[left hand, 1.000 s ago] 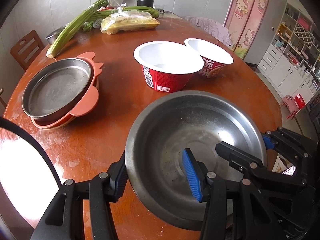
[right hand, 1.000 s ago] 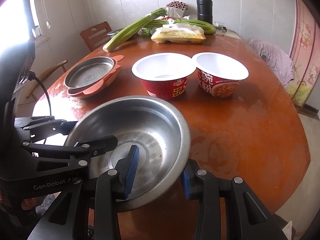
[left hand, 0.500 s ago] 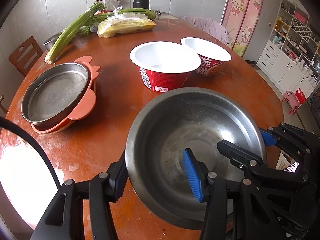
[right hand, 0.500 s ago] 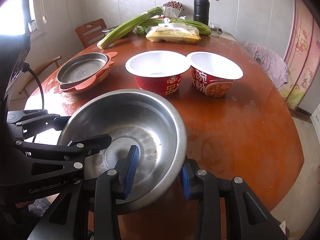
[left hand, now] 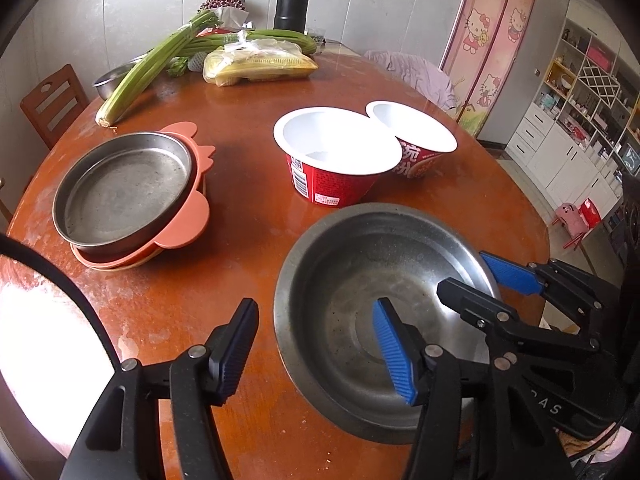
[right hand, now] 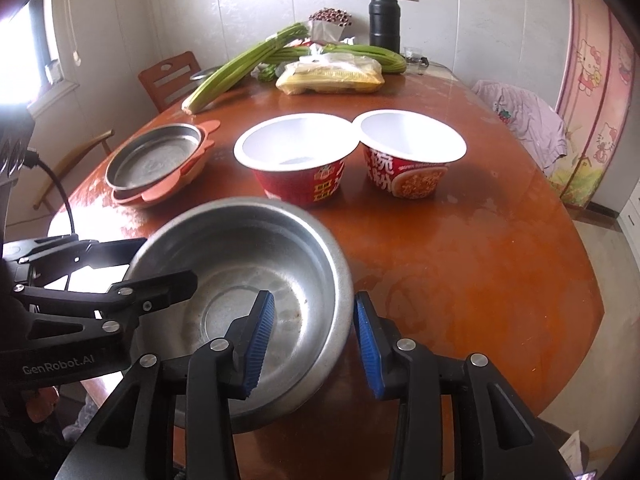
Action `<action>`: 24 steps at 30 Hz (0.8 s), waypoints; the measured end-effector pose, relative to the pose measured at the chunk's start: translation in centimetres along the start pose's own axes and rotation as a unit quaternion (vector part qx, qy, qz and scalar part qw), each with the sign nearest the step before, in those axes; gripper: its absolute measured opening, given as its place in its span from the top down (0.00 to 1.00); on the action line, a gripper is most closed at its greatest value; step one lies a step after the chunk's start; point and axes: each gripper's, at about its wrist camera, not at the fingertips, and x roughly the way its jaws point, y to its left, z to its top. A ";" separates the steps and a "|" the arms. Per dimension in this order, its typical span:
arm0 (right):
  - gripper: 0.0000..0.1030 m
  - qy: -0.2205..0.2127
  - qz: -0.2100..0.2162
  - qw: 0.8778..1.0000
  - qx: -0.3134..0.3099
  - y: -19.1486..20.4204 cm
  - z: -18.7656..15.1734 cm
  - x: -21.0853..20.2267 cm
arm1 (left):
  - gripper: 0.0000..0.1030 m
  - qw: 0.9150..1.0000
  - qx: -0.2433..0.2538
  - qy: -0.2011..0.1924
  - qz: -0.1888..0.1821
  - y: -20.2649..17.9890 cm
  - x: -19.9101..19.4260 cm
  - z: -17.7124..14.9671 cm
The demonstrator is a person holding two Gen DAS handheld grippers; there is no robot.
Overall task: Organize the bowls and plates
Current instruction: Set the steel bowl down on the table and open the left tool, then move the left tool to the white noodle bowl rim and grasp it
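Left gripper point(left hand: 316, 344) and right gripper point(right hand: 314, 340): jaws just opening, parted.

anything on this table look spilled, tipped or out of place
Nothing is spilled or tipped. The steel bowl sits upright near the table's front edge, both grippers' jaws loosened around its rim. The steel pan nests squarely in the orange plates. The two instant-noodle bowls stand upright, rims touching. The table just looks smeared.
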 end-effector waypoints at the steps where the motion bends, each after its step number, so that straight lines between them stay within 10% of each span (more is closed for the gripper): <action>1: 0.53 -0.001 -0.001 1.000 0.004 -0.1 0.2 -0.1 | 0.42 1.000 -0.001 -0.002 0.002 0.1 -0.2 0.2; 24: 0.46 -0.017 0.030 0.998 0.061 -2.0 4.7 -0.7 | 0.38 1.000 -0.004 -0.021 0.014 1.5 -1.9 5.1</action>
